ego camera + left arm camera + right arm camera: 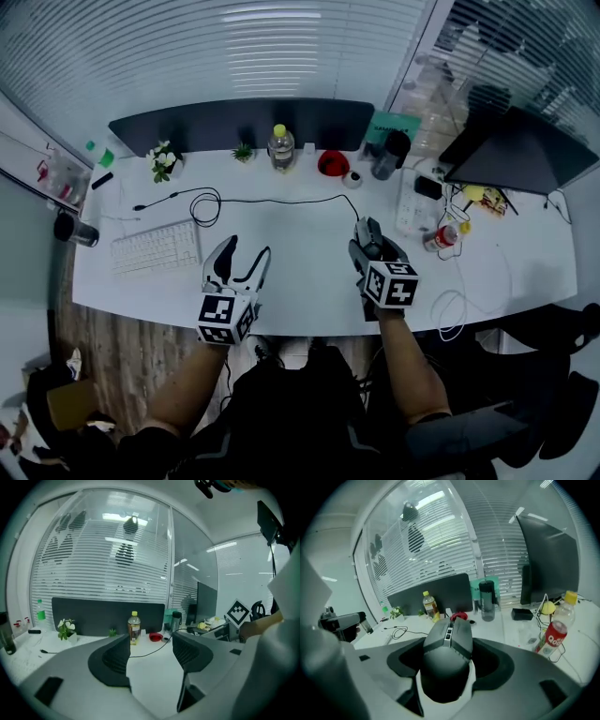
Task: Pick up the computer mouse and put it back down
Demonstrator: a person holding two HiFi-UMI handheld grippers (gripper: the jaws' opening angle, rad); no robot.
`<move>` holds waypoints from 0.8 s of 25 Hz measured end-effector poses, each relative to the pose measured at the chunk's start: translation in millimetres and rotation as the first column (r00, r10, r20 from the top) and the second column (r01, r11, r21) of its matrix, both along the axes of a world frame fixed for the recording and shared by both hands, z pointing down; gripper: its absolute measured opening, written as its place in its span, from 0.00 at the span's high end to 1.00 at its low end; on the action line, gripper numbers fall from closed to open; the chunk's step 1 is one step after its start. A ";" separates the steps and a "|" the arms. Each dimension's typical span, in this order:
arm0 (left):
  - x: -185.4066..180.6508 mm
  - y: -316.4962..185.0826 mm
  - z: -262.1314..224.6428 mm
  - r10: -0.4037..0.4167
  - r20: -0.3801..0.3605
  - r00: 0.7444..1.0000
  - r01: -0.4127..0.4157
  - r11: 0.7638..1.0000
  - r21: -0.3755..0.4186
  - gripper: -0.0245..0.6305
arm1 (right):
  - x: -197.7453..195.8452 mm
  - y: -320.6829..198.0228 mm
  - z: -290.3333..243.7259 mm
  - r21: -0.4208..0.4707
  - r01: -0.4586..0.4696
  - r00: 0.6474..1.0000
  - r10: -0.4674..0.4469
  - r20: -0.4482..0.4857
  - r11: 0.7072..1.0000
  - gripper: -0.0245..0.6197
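Note:
A dark grey computer mouse [447, 658] sits between the jaws of my right gripper [451, 667], which is shut on its two sides. In the head view the mouse [368, 232] pokes out ahead of the right gripper [371, 246], low over the white desk [300, 281] right of centre. Whether it touches the desk I cannot tell. Its black cable [281, 199] runs left to a loop. My left gripper [247, 253] stands open over the desk's front left part, with nothing between its fingers [117, 656].
A white keyboard [157, 247] lies at the left. Along the back stand a small plant [164, 159], a bottle [280, 147], a red bowl [333, 163] and a black flask [386, 159]. A red can [444, 236], loose cables and a dark monitor [516, 150] crowd the right.

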State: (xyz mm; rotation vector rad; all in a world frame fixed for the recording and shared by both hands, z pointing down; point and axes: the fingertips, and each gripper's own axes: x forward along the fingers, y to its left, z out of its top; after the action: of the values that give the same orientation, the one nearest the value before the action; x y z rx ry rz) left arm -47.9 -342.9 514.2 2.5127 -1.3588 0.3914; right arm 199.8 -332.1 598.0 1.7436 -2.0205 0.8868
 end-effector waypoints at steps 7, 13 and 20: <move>14.7 0.5 68.0 0.011 0.038 0.999 -0.007 0.995 -0.104 0.51 | 12.5 4.9 84.7 -0.117 0.009 1.000 -0.010 -0.007 0.993 0.50; 19.4 5.8 100.4 0.001 0.058 0.998 0.010 0.984 -0.175 0.51 | 20.8 11.0 137.0 -0.201 0.012 0.999 -0.019 -0.031 0.980 0.50; 26.4 12.4 114.2 -0.001 0.055 0.998 0.013 0.977 -0.211 0.51 | 22.5 19.3 157.4 -0.221 0.030 0.995 -0.050 -0.086 0.975 0.50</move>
State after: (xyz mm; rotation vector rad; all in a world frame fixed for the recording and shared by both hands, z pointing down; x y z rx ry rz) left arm -21.6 -330.5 628.3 2.3388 -1.2714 0.5753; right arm 222.4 -312.8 755.4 1.5882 -1.8175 0.9590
